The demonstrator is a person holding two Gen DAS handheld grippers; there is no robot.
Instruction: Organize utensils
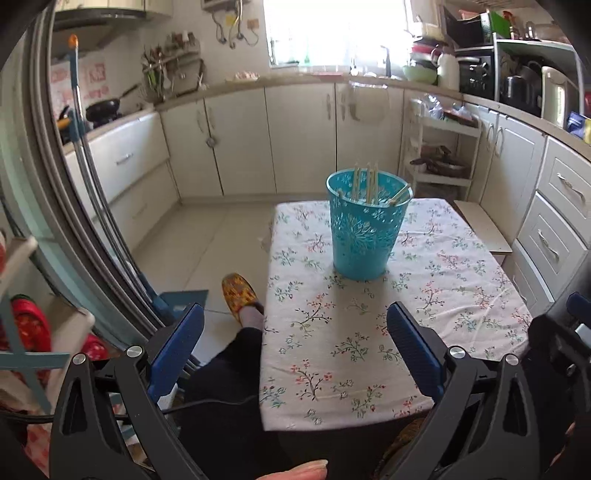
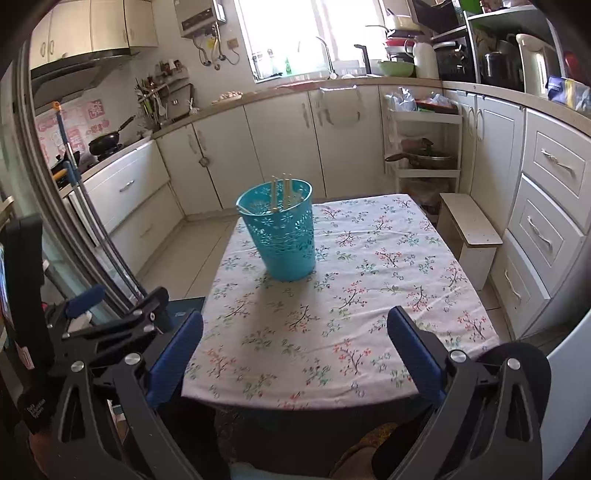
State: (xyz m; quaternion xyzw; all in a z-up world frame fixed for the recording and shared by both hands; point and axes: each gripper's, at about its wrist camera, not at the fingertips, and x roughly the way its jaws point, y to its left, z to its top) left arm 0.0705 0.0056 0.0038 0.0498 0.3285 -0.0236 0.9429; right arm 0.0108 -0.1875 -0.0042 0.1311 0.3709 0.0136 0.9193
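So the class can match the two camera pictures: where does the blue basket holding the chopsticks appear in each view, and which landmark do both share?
Left wrist view: the blue basket stands right of centre, on the far part of the flowered tablecloth.
Right wrist view: the blue basket stands left of centre, near the cloth's far left corner.
Shared landmark: the bright window above the counter.

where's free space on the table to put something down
Nearly all of the floral tablecloth is bare: the whole near half up to the front edge, and the strip right of the blue basket. Only the basket, holding chopsticks, takes up the far-left middle.
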